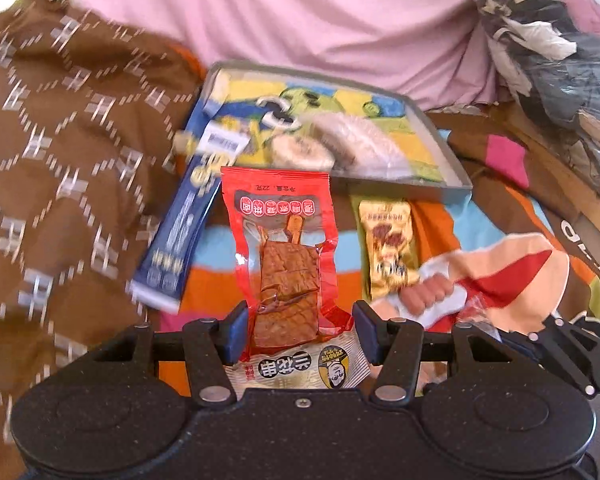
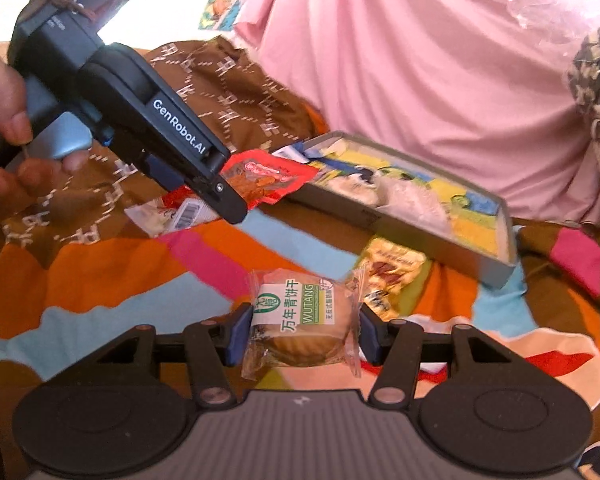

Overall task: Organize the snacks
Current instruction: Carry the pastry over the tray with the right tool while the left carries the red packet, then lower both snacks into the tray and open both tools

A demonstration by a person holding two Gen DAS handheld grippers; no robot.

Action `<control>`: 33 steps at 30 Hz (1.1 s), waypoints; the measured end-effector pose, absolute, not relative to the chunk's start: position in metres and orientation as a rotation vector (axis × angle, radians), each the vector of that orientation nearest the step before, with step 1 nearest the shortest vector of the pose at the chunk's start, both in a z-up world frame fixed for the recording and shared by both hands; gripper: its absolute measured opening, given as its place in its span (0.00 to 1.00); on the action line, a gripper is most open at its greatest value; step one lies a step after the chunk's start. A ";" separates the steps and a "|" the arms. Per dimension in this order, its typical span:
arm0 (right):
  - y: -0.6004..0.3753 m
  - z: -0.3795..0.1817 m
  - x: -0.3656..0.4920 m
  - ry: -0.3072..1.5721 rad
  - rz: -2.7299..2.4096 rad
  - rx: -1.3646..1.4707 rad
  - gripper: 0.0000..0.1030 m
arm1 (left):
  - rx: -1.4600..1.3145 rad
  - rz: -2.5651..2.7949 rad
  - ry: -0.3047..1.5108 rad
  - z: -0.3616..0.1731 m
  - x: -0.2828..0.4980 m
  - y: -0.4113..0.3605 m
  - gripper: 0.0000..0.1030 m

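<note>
Blue-padded jaws of the left gripper pinch a red packet of skewered tofu snack, held above the colourful bedspread. The right gripper clamps a clear-wrapped round biscuit between its pads. Just beyond lies a golden snack pouch, near the front wall of a grey cartoon-lined tray holding a white wrapped snack. A blue stick pack leans at the tray's left edge.

"GenRobot.AI" on left tool body. Biscuit packet: "WUTANG", "万年青饼干". Red snack packet: "22克", upside down; "云花串" on its white end.
</note>
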State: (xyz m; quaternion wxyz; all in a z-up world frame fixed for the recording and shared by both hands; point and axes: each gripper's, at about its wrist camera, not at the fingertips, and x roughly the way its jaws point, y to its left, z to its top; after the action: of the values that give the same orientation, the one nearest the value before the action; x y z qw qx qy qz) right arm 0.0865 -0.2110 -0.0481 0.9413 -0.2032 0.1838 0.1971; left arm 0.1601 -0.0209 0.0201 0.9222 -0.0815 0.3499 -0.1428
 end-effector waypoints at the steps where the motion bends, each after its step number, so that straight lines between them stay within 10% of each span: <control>1: -0.212 -0.047 0.089 0.369 0.390 -0.416 0.57 | -0.159 -0.298 0.707 0.024 0.167 -0.021 0.54; 33: -0.260 -0.007 0.334 0.341 0.102 -0.193 0.58 | -0.191 -0.250 0.563 0.026 0.386 -0.067 0.55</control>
State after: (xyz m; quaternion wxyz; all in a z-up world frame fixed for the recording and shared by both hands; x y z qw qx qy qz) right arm 0.3344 -0.2603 -0.0066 0.9796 -0.0960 0.1694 0.0506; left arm 0.3863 -0.0668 0.0260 0.9484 -0.0937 0.2767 -0.1229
